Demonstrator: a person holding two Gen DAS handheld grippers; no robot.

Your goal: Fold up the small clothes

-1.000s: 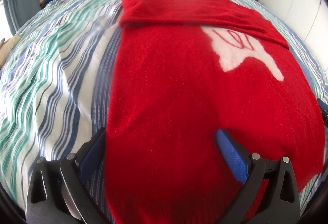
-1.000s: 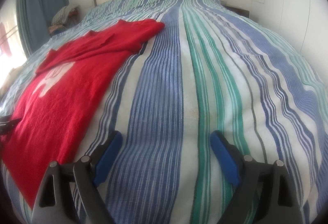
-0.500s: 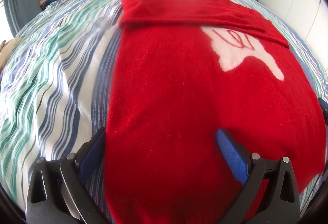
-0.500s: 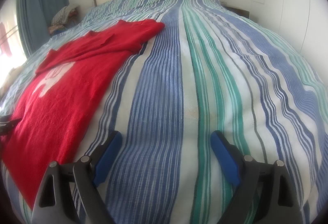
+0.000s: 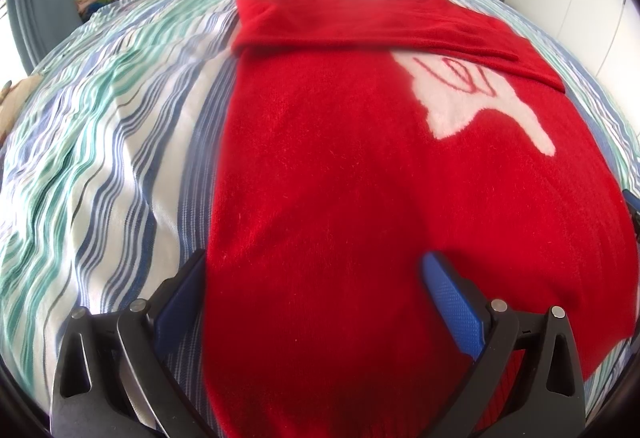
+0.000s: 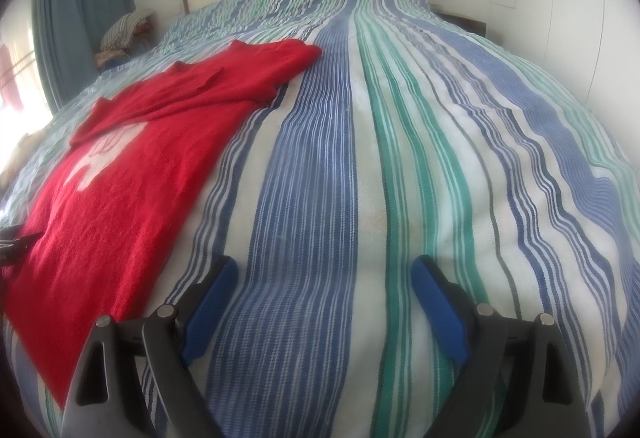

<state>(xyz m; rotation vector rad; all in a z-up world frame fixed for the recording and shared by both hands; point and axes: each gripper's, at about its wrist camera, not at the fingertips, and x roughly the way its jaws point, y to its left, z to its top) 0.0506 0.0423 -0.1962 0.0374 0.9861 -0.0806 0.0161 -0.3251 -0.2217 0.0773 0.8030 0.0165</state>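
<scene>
One red sweater (image 5: 360, 197), two spread grippers

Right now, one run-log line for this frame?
left tool: open over red knit sweater | right tool: open over striped bedspread | sleeves folded

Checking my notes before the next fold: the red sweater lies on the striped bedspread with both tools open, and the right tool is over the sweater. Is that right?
One slip: the right tool is open over bare striped bedspread, with the red sweater off to its left, as the right wrist view shows. The left tool, also open, is the one over the sweater.
</scene>
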